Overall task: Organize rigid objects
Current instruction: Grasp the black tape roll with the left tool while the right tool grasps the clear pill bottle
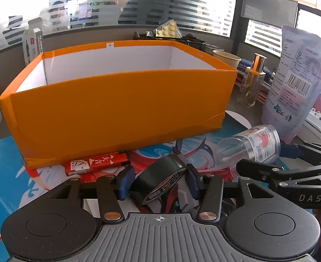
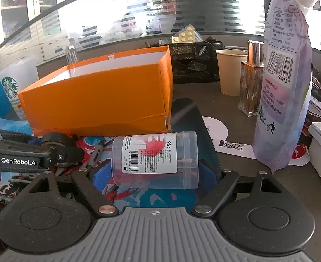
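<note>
An open orange box (image 1: pixel 116 100) with a white inside stands on the table; it also shows in the right wrist view (image 2: pixel 99 100). My left gripper (image 1: pixel 158 180) is shut on a black tape roll (image 1: pixel 160 181), held tilted just in front of the box. My right gripper (image 2: pixel 156 172) is shut on a clear plastic jar (image 2: pixel 156 159) lying on its side, with a white and red label. The jar also shows in the left wrist view (image 1: pixel 250 148), with the right gripper's body (image 1: pixel 291 174) beside it. A red card pack (image 1: pixel 95 162) lies against the box's front.
A tall purple pouch (image 2: pixel 285 76) stands at right. Near it are a perfume bottle (image 2: pixel 251 87), a paper cup (image 2: pixel 230 72) and a black mesh organizer (image 2: pixel 193 65). A Starbucks cup (image 2: pixel 14 87) stands left of the box. A colourful mat (image 1: pixel 5 174) covers the table.
</note>
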